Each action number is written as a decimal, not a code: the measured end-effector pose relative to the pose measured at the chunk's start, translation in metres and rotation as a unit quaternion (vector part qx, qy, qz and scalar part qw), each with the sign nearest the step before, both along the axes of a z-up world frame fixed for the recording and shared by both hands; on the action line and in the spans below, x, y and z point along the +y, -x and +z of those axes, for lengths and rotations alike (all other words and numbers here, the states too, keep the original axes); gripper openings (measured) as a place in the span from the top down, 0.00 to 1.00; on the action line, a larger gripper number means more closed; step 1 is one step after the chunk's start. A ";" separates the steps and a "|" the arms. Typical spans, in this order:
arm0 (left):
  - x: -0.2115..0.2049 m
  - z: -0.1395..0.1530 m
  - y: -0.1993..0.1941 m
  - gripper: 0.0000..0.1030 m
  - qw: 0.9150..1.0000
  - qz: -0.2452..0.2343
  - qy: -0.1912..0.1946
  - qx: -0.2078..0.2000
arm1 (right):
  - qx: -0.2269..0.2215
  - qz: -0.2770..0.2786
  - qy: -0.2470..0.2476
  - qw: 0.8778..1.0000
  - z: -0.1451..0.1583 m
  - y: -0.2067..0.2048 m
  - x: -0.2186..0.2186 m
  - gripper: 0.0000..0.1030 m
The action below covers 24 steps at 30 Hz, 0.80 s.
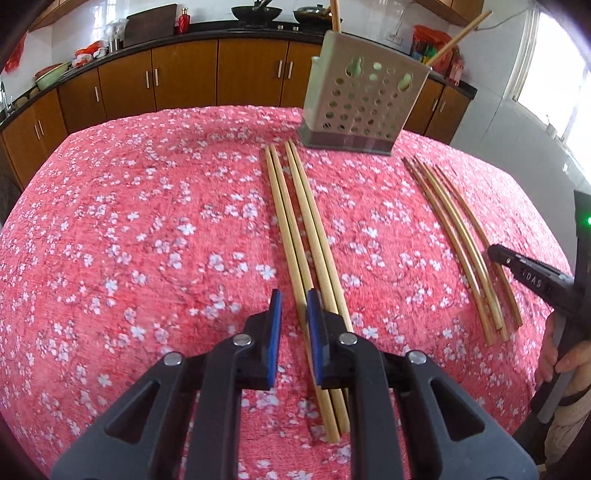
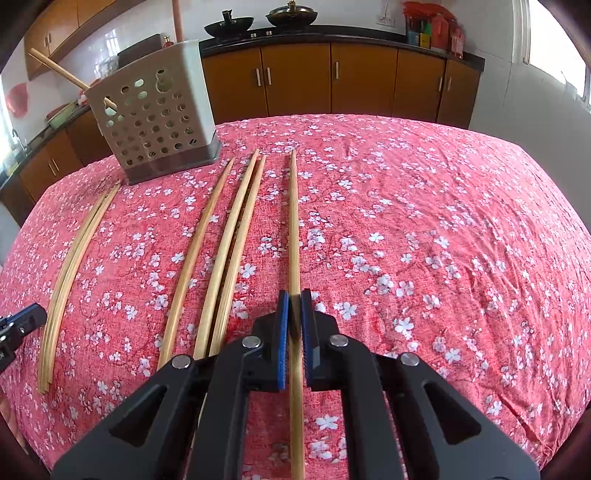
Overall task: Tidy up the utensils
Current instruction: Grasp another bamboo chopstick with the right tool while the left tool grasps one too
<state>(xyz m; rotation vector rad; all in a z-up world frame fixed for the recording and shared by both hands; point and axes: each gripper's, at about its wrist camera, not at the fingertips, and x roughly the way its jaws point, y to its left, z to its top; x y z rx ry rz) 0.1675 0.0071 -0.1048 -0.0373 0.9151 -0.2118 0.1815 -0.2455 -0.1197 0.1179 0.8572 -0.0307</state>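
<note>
**Chopsticks on floral cloth, right tongs on one stick**

We see a table under a pink floral tablecloth (image 2: 424,221), kitchen cabinets (image 2: 332,77) behind it. At the far side stands a perforated utensil holder (image 1: 360,103), upright, with two chopsticks leaning out of it (image 1: 461,35).

On the cloth, two groups of loose chopsticks lie lengthwise in front of the holder. The left group of four (image 1: 303,236) lies just before the left gripper (image 1: 294,310); its jaws stand narrowly apart, straddling one stick of that group, and we can't tell if the pads touch it. The right group (image 2: 221,251) lies well apart from it.

Right gripper (image 2: 294,314): jaws closed down on a single chopstick (image 2: 294,221), which runs straight between the blue pads (image 2: 283,332), beside the right group.
</note>
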 end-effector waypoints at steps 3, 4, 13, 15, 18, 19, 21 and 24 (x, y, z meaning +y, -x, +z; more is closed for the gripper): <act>0.000 0.000 0.000 0.85 1.000 0.004 -0.004 -0.001 | -0.001 0.000 0.000 1.000 0.000 0.000 0.000 0.93; 0.000 0.000 -0.001 0.85 1.000 0.005 -0.005 -0.001 | -0.002 0.001 0.001 1.000 0.001 0.002 -0.001 0.93; 0.000 -0.005 -0.004 0.89 1.000 0.010 -0.020 0.004 | 0.002 0.002 -0.009 1.000 0.004 0.005 -0.002 0.92; 0.005 -0.006 -0.009 0.92 1.000 0.021 -0.023 0.004 | 0.002 0.004 -0.014 1.000 0.004 0.008 -0.002 0.92; 0.016 -0.004 -0.018 0.92 0.999 0.043 -0.026 0.003 | -0.005 0.009 -0.009 1.000 0.003 0.010 -0.002 0.92; 0.021 -0.004 -0.022 0.92 0.998 0.052 -0.027 0.003 | -0.006 0.010 -0.006 1.000 0.003 0.009 -0.002 0.92; 0.034 -0.003 -0.032 0.92 0.997 0.072 -0.031 0.003 | -0.009 0.005 -0.001 1.000 0.003 0.008 -0.006 0.93; 0.054 -0.002 -0.044 0.92 0.995 0.095 -0.029 0.000 | -0.011 -0.016 -0.006 1.000 0.004 0.000 -0.018 0.93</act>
